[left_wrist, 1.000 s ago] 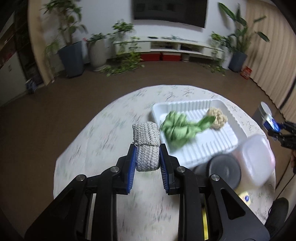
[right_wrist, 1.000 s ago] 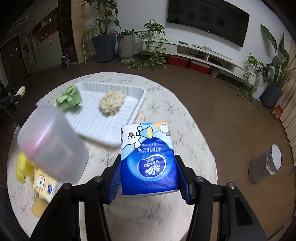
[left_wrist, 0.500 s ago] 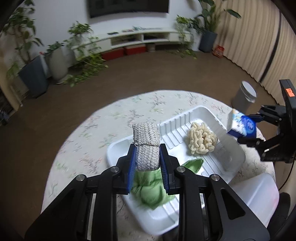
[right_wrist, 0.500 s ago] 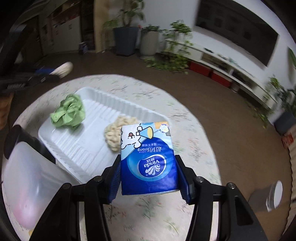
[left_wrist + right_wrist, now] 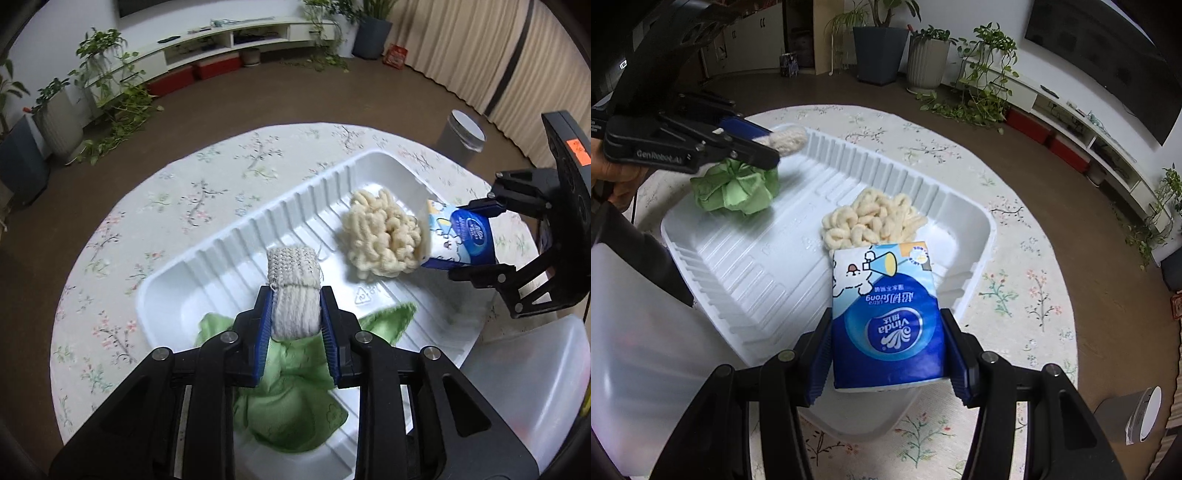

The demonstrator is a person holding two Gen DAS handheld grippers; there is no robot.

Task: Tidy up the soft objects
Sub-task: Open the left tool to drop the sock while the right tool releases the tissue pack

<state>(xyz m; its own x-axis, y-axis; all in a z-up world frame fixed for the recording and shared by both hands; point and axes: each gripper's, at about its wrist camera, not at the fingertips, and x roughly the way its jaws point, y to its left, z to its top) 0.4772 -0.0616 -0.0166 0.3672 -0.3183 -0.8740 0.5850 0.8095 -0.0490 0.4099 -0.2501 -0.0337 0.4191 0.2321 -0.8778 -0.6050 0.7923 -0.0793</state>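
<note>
Now, left tongs (image 5: 295, 314): pads clamp grey knitted pad (image 5: 293, 280), opening slightly
Right tongs (image 5: 886, 349): grip tissue pack (image 5: 886, 317)
Below both tongs: white tray (image 5: 746, 273)

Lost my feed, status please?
Left gripper grips knitted pad, right gripper grips tissue pack. Both over white tray. Nothing blocking.

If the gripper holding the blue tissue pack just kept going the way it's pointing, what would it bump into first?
Probably the cream yarn bundle lying in the white tray. The right gripper points down into the tray, and the tissue pack it grips leads straight toward that bundle; depth is hard to judge, so the tray floor could come first.
</note>
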